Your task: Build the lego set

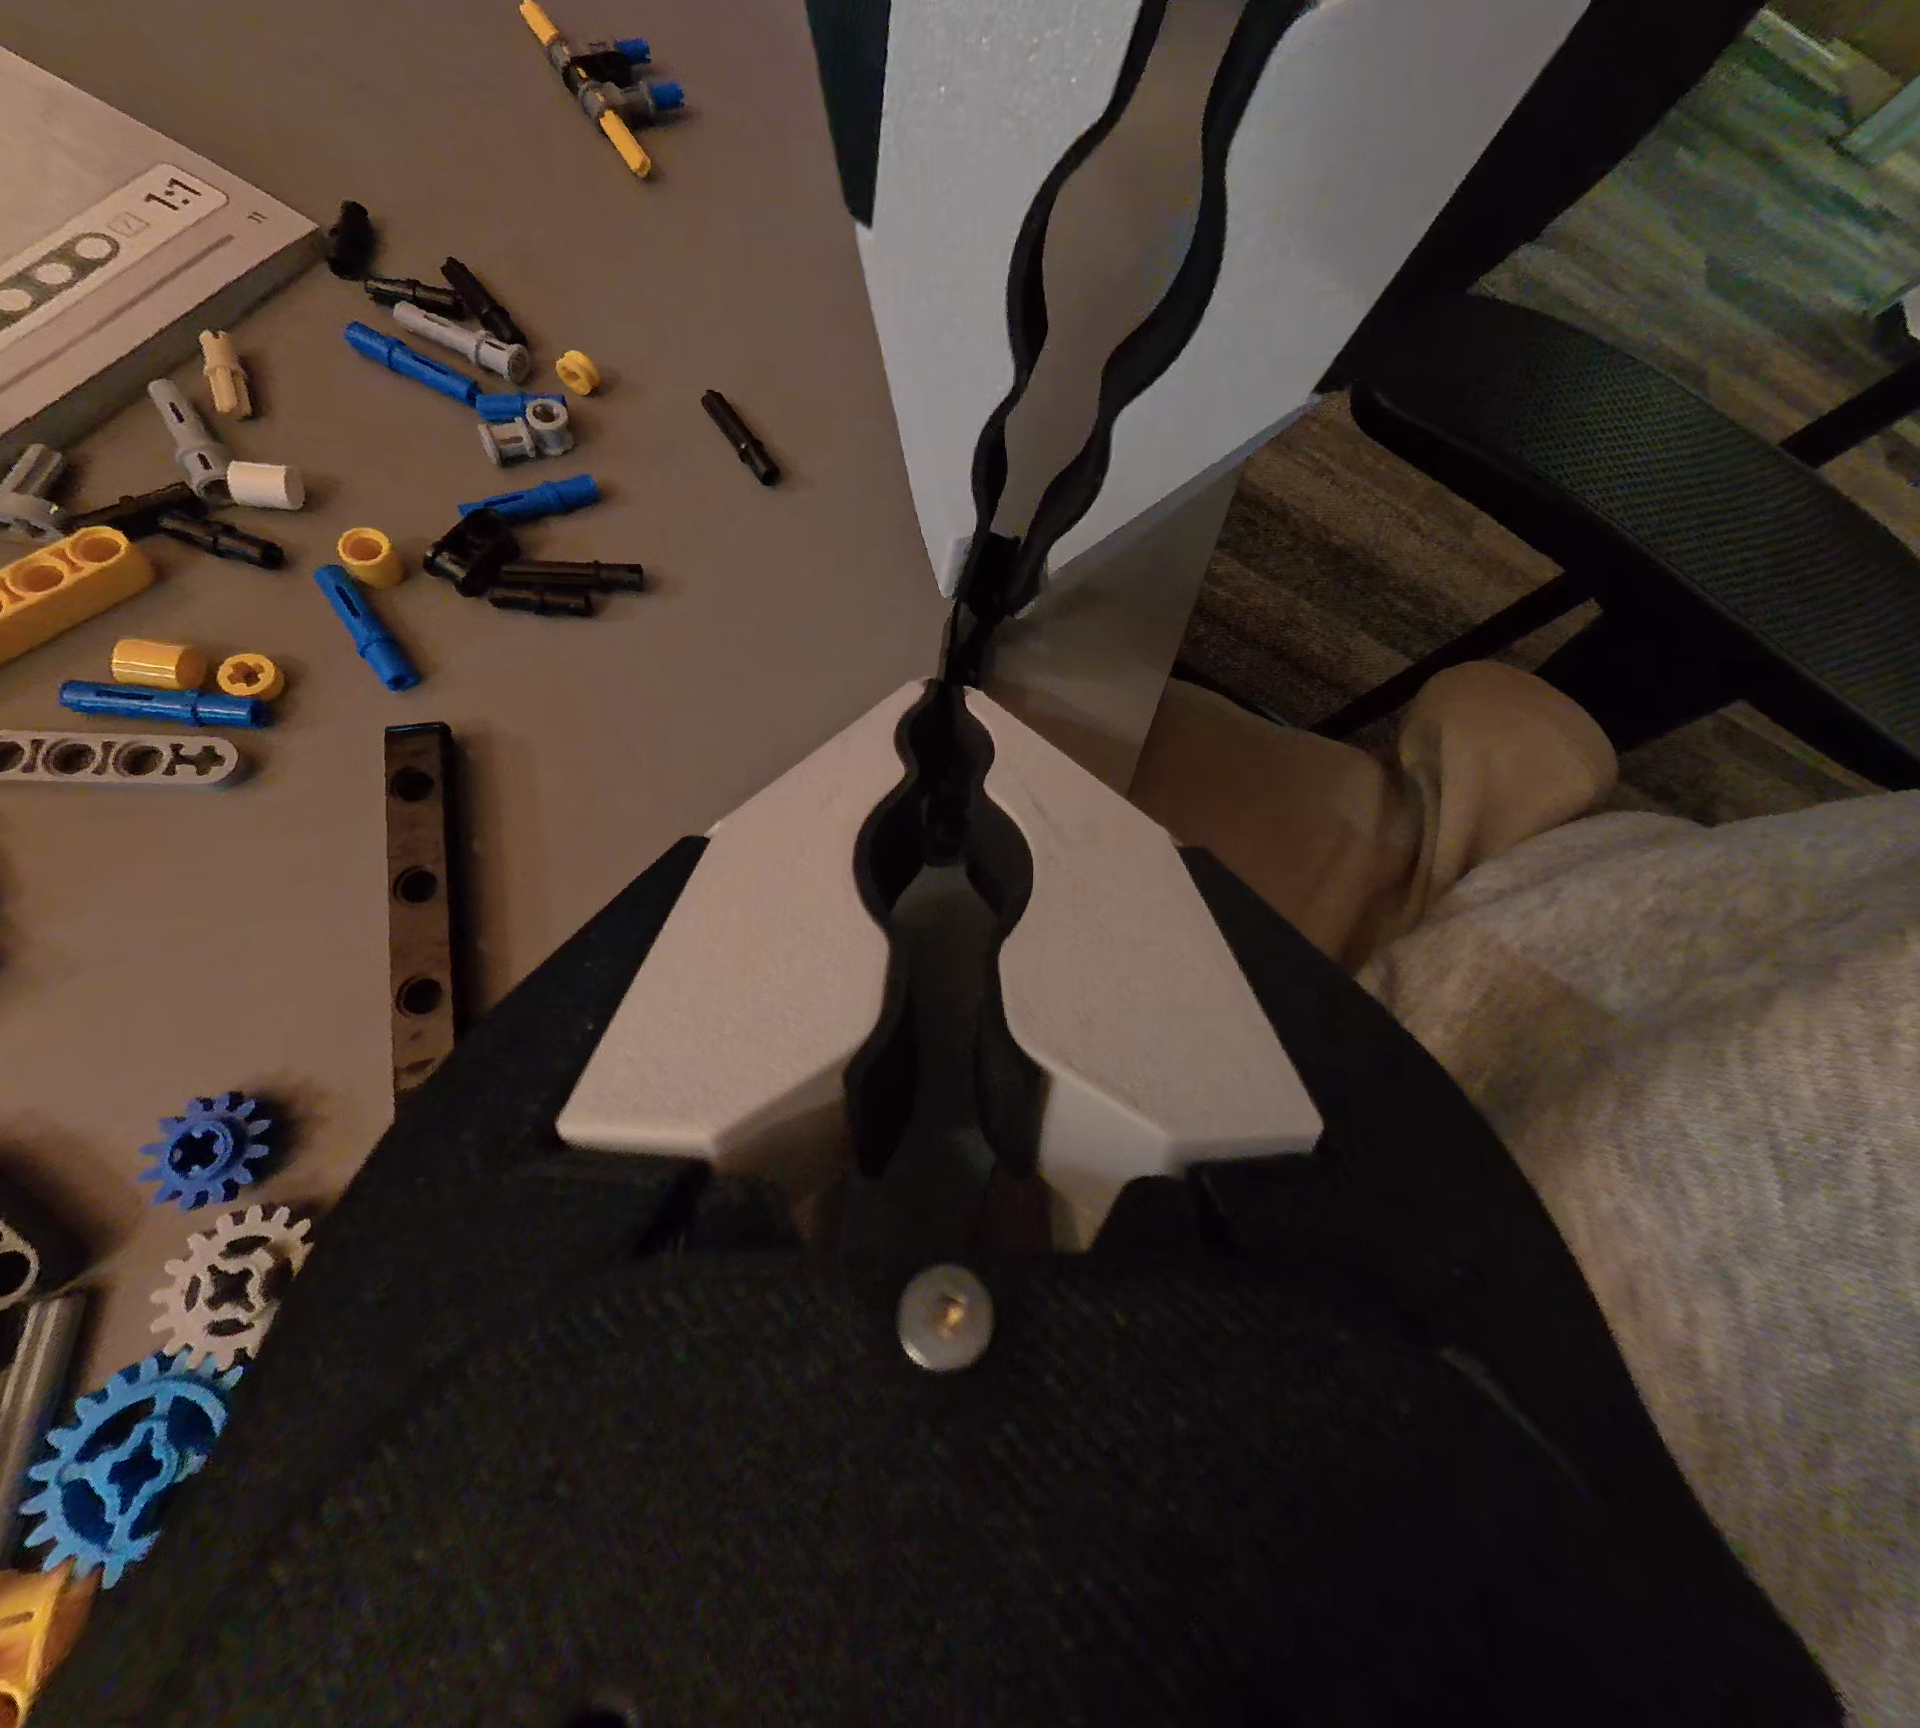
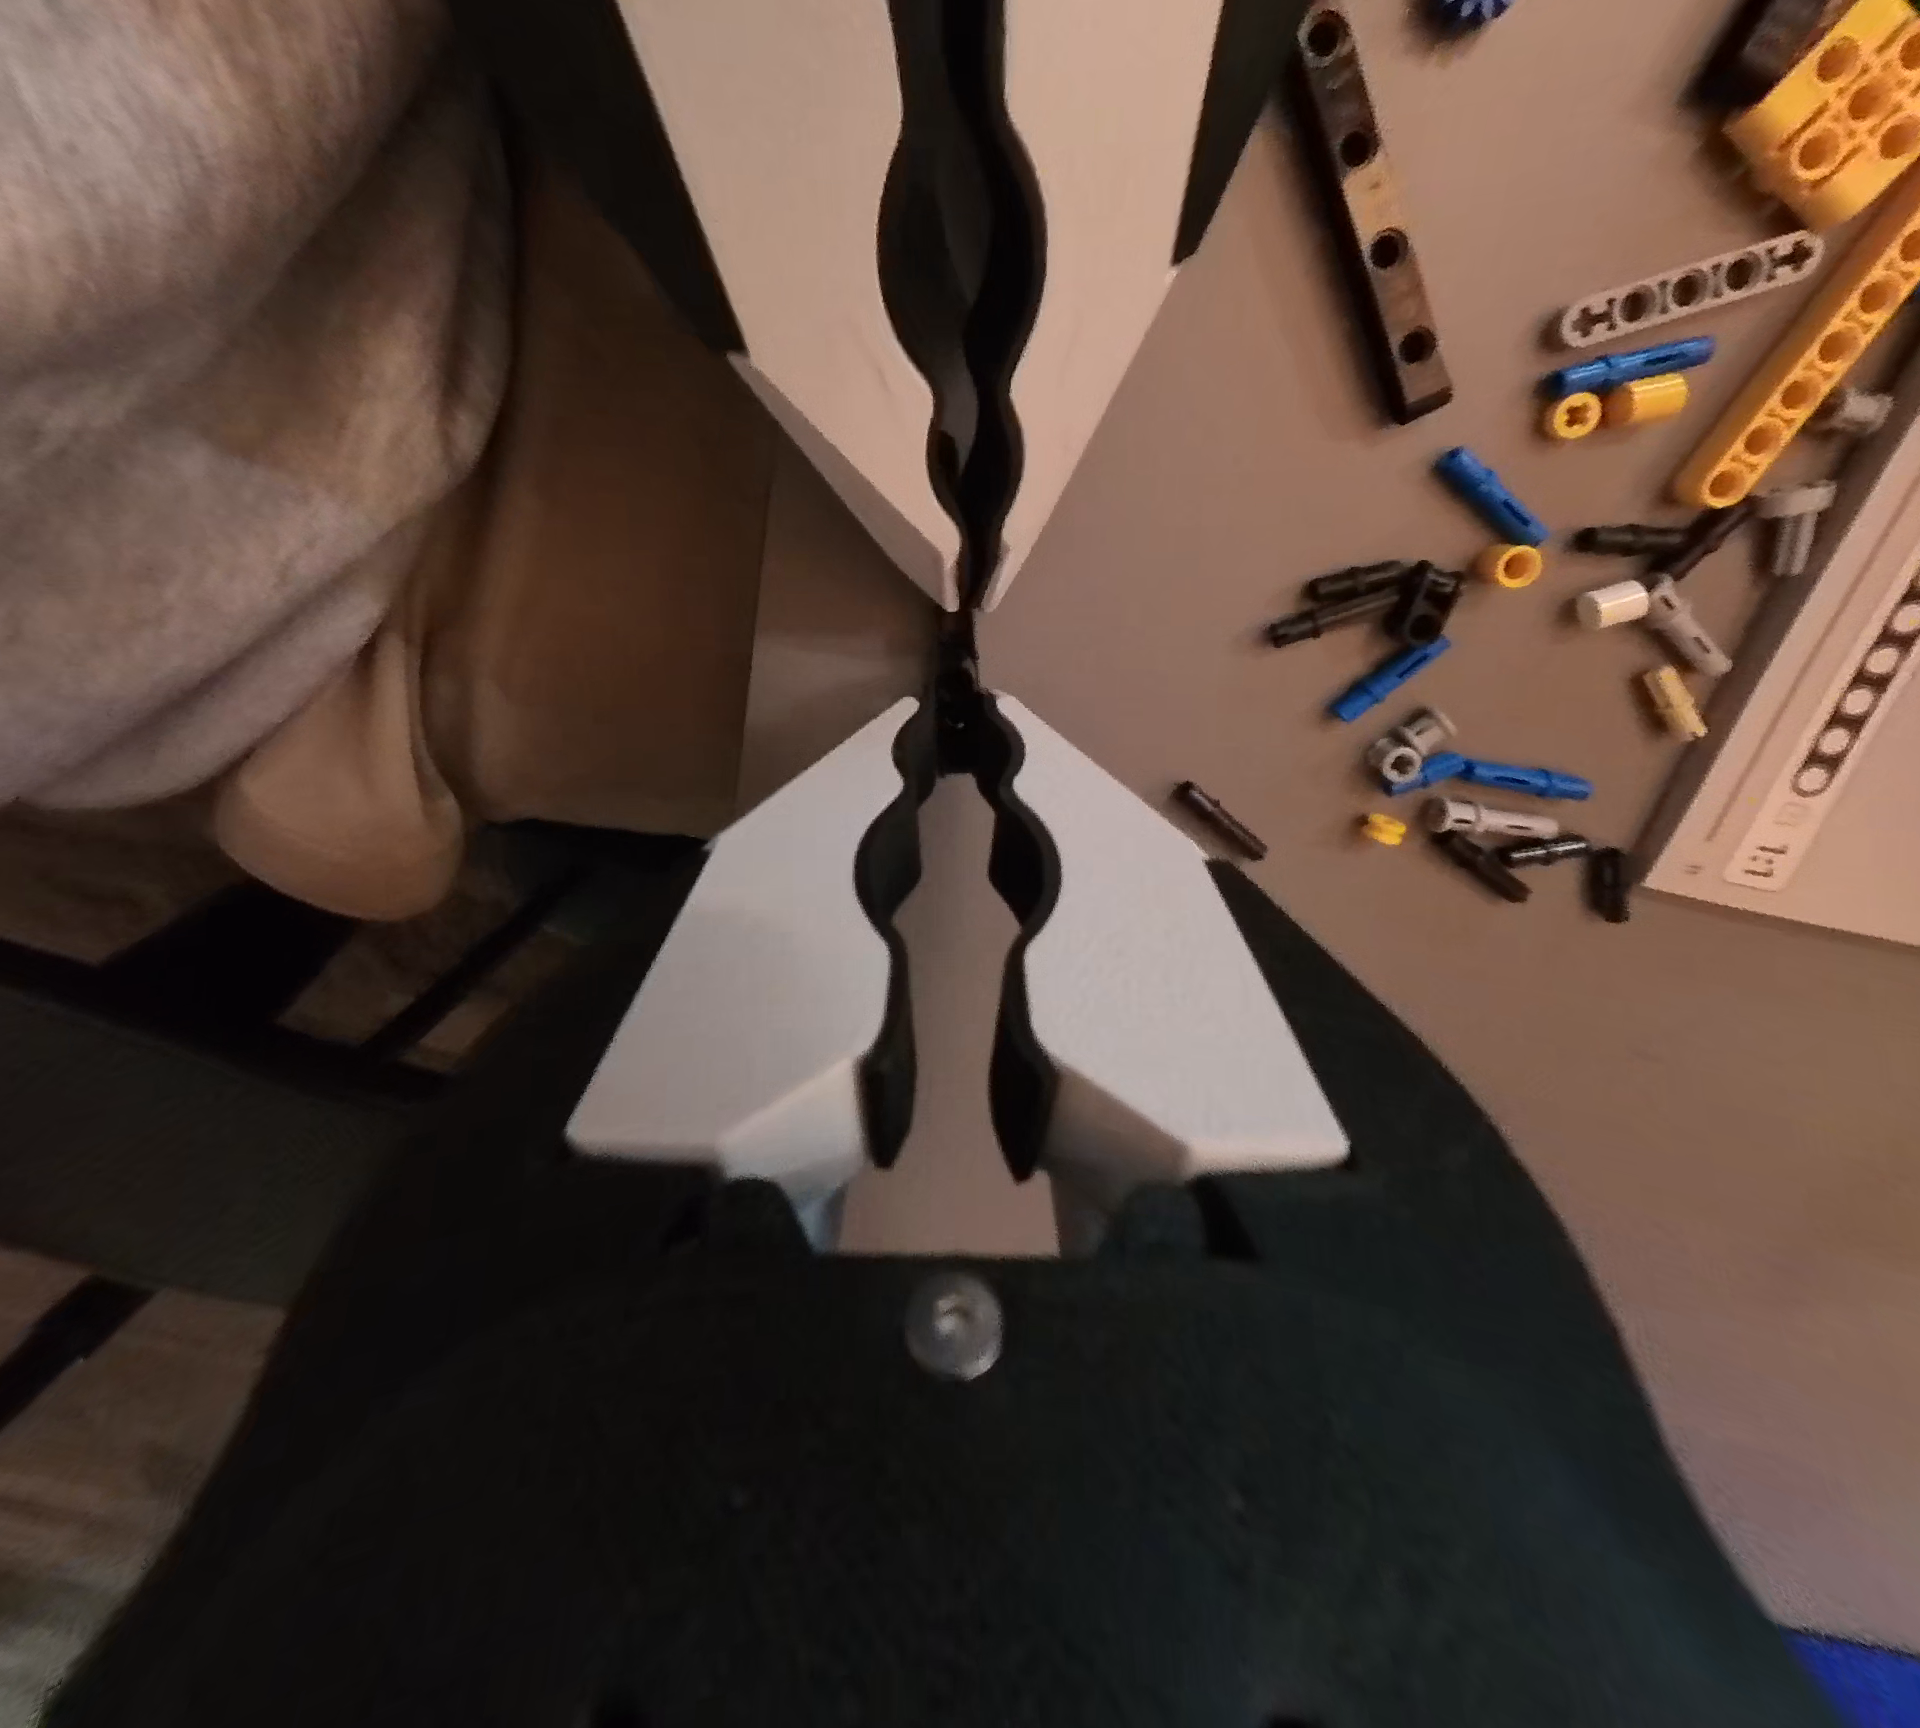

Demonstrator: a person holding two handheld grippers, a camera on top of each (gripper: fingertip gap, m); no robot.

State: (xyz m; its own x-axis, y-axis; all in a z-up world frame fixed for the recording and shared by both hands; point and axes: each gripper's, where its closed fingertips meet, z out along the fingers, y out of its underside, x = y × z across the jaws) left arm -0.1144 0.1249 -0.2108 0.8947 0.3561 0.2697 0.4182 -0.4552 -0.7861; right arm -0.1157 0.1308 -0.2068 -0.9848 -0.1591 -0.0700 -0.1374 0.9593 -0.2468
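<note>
Left claw (image 1: pixel 951 691) and right claw (image 2: pixel 961 712) meet tip to tip off the counter (image 1: pixel 644 847) edge, both pinched narrow on one small black pin (image 1: pixel 961 639). Risk: misaligned push pops the pin free, dropping to the floor (image 1: pixel 1351 535).

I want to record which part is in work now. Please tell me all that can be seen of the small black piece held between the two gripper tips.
The small black piece is a thin, dark, plastic-looking part, mostly hidden. It hangs in the air beside the table edge, not resting on anything. The left gripper pinches its near end and the right gripper pinches its far end, tip to tip. Both pairs of wavy black pads are closed on it. Its exact shape cannot be told.
</note>
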